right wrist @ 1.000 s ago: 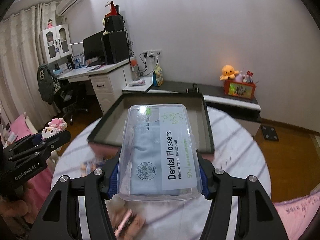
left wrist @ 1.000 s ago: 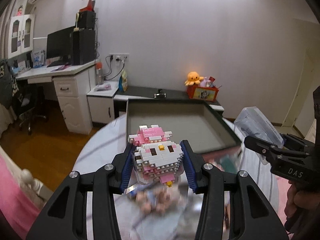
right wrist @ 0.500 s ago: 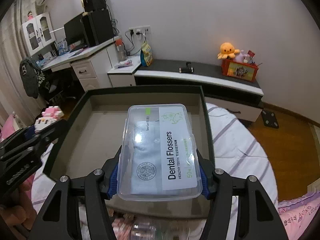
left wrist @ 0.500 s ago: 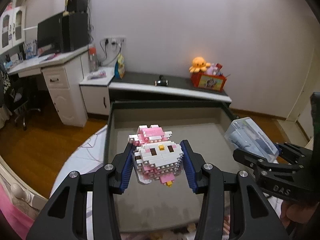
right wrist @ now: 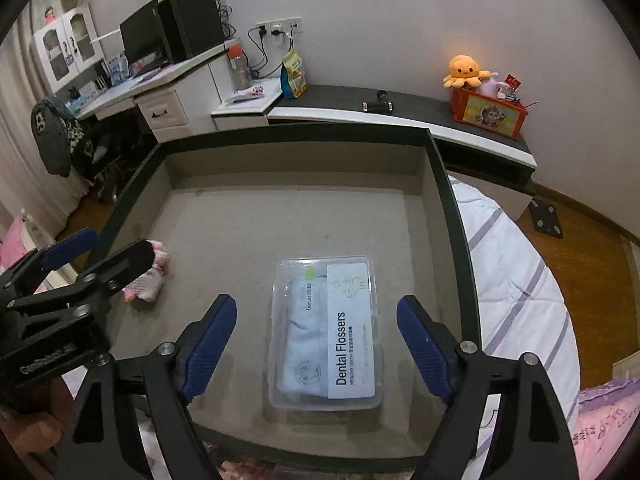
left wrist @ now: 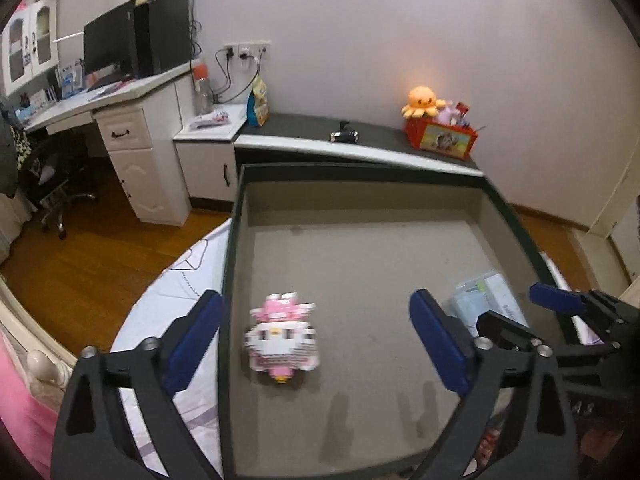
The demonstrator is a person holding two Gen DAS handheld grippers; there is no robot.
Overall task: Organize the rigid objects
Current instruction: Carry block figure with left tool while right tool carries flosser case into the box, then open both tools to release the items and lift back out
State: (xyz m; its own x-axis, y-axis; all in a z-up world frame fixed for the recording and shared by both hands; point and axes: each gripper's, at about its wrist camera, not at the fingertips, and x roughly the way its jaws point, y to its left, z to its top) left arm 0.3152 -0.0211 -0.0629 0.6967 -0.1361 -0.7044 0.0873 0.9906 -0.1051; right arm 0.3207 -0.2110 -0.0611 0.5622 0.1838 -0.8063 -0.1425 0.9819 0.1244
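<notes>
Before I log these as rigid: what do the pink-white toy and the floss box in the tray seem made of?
Pink-and-white block-built toy: likely hard plastic bricks, judging by its stepped studded edges, though blurred. Clear rectangular Dental Flossers box: transparent glossy plastic; contents show through.

A bedroom corner with a desk and a low cabinet

We see a plain white wall (left wrist: 400,20) and a brown wooden floor (left wrist: 80,256). At the left stands a white desk (left wrist: 120,120) with drawers, 1 dark monitor (left wrist: 108,48) on it and a black speaker (left wrist: 162,38) beside the monitor. A white glass-door cabinet (right wrist: 66,46) hangs further left. Along the wall runs a low cabinet (left wrist: 360,140) with a dark top; an orange octopus plush (left wrist: 423,101) sits on a red box (left wrist: 440,138) there. A wall socket (left wrist: 246,49) holds dark cables. The light is warm and dim.
</notes>
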